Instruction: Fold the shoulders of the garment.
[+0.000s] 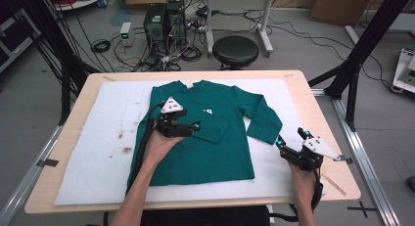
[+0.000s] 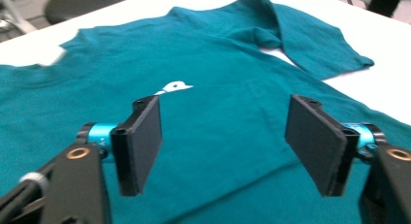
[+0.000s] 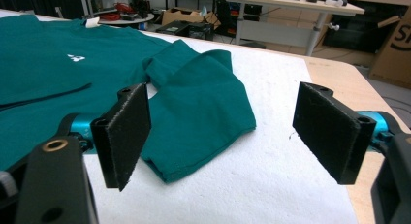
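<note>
The green shirt carries a small white chest print, too blurred to read.

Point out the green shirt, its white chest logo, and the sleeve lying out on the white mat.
green shirt point(image 1: 215, 157), high view, lower body panel.
white chest logo point(image 2: 175, 86), left gripper view, middle of print.
sleeve point(image 3: 203, 107), right gripper view, mid-sleeve.

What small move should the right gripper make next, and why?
Probably ease the right gripper forward to close on the cuff of the unfolded sleeve: its jaws stand open just short of it, while the other sleeve already lies folded across the green shirt.
</note>
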Demonstrator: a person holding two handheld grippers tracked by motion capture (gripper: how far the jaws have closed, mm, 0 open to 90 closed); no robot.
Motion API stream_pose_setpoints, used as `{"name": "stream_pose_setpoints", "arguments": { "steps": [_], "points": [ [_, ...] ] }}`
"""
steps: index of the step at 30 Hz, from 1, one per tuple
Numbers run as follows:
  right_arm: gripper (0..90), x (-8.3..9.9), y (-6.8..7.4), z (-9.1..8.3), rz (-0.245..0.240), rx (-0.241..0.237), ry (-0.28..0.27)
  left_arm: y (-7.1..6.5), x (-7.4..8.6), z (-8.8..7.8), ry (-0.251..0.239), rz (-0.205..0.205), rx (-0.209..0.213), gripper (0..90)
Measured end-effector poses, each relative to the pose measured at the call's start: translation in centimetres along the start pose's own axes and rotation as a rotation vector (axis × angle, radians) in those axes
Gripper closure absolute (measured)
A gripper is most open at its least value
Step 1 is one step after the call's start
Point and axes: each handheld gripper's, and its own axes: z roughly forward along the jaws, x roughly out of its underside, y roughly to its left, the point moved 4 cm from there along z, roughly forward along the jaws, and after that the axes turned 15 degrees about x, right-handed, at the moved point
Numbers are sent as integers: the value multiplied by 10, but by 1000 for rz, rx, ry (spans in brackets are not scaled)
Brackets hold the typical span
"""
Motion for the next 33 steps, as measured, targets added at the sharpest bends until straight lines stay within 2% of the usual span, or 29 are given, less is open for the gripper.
{"name": "stream_pose_setpoints", "arguments": {
  "steps": [3,5,8,10,13,17,19,20,23,26,29,33],
  "points": [
    [213,0,-1,1,7,-1,4,8,5,-18,-43,-10,-15,228],
    [211,0,-1,1,12,-1,12,12,10,-27,-53,-7,-32,206],
    [211,0,-1,1,13,0,15,18,19,-43,-54,28,-77,207],
    [211,0,-1,2,15,0,21,21,26,-54,-59,49,-93,207],
    [212,0,-1,2,10,3,27,30,42,-76,-92,68,-141,207],
    [215,0,-1,3,5,7,29,44,63,-106,-152,25,-198,207],
    [216,0,-1,3,5,9,29,51,74,-122,-196,-23,-218,207],
    [216,0,-1,3,6,11,29,54,79,-129,-208,-33,-234,207],
    [216,0,-1,3,7,15,32,60,91,-144,-216,-46,-271,207],
    [216,0,-1,3,7,28,36,63,99,-155,-220,-60,-285,207],
    [216,0,0,4,2,31,39,64,104,-157,-211,-52,-295,207],
    [216,0,0,3,6,30,39,65,113,-157,-172,-32,-320,207]
  ]
}}
